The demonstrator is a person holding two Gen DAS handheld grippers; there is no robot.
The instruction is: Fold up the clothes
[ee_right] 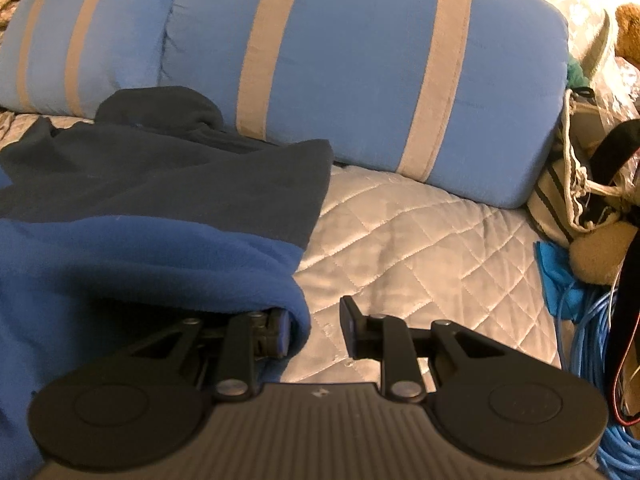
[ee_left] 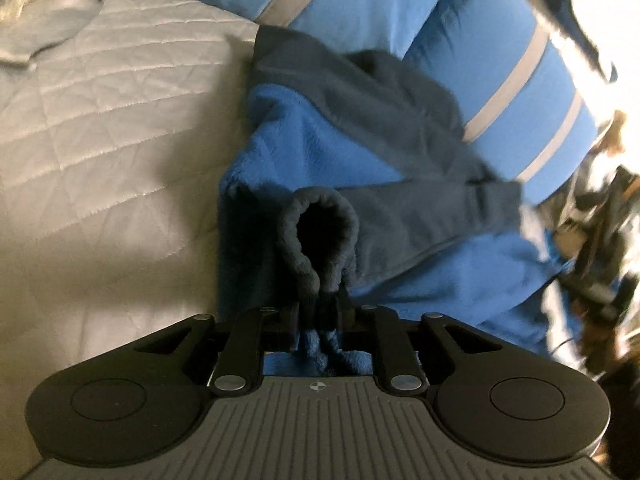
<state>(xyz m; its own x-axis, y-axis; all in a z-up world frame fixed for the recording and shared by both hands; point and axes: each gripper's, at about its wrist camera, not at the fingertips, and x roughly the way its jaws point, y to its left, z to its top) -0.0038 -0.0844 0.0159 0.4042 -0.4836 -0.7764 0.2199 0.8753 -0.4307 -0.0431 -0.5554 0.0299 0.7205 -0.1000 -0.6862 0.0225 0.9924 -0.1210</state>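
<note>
1. The left gripper [ee_left: 318, 316] pinches the dark cuff of the fleece jacket's sleeve [ee_left: 316, 236] between its jaws.
2. The right gripper [ee_right: 314, 330] stands open and holds nothing, its left finger tucked under the fleece jacket [ee_right: 152, 240] hem.
3. The jacket lies ahead on the quilted bed [ee_right: 420, 248].
4. Beyond it lean blue striped pillows [ee_right: 360, 72].

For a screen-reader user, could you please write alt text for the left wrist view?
The left tongs pinch a dark navy cuff of a blue and navy fleece garment lying on a pale quilted bedspread. Behind the fleece lie light blue pillows with grey stripes.
</note>
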